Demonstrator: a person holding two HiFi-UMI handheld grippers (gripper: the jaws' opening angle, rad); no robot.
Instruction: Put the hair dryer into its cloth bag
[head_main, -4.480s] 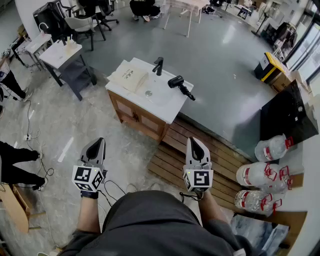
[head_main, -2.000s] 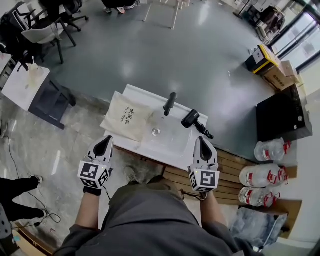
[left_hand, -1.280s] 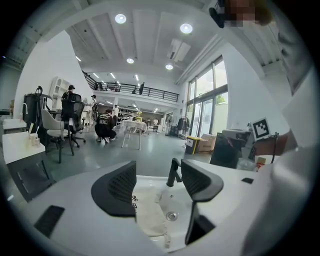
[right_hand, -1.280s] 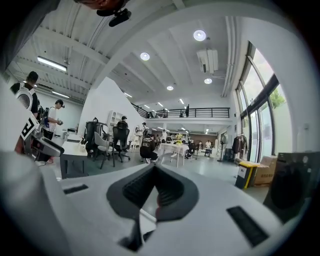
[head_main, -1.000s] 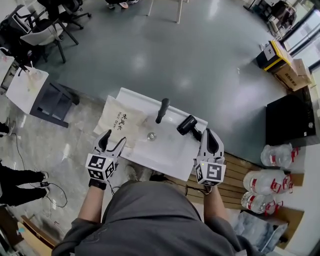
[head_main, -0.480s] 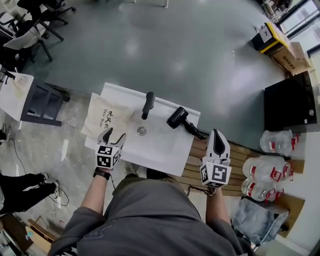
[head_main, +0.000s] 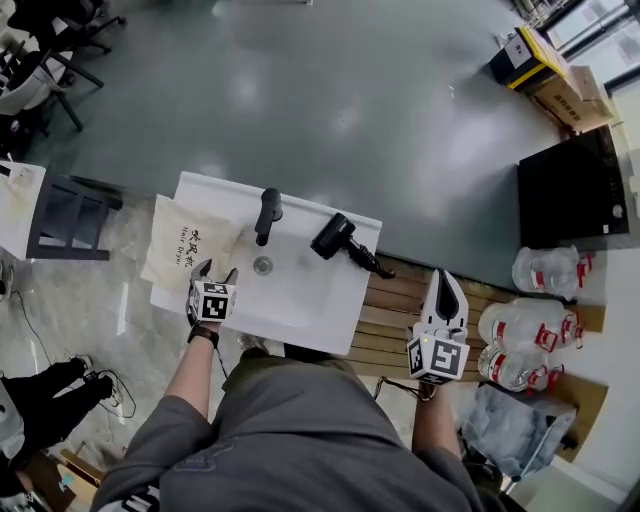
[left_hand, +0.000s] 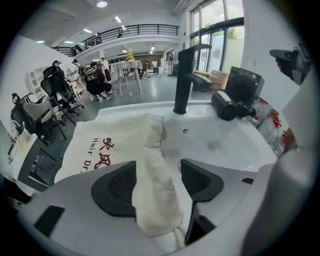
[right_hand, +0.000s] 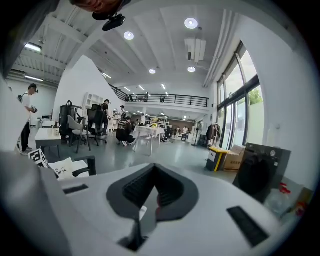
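our left gripper (head_main: 215, 272) has dropped onto the washstand (head_main: 310, 312), jaws apart astride a raised fold of the cloth bag (left_hand: 152, 197) but not yet pinching, while our right gripper (head_main: 443, 280) hangs closed and empty aside and the hair dryer (head_main: 335, 237) lies untouched beside the tap (head_main: 267, 212), so we judge bagging is only starting.

The left tongs (head_main: 215, 272) hang over the front left edge of the white-topped bench (head_main: 330, 310), jaws apart, with a fold of the cream cloth bag (head_main: 185, 250) lying between them. The rest of the bag spreads ahead and to their left. The black metal faucet (head_main: 267, 212) stands straight ahead of them, behind the sunken basin (head_main: 290, 285). The black plastic hair dryer (head_main: 335, 238) lies far to their right, at the bench's back. The closed right tongs (head_main: 445, 278) sit off the bench's right side, over a wooden slatted platform (head_main: 390, 310), with clear plastic water bottles (head_main: 535, 270) on their right.
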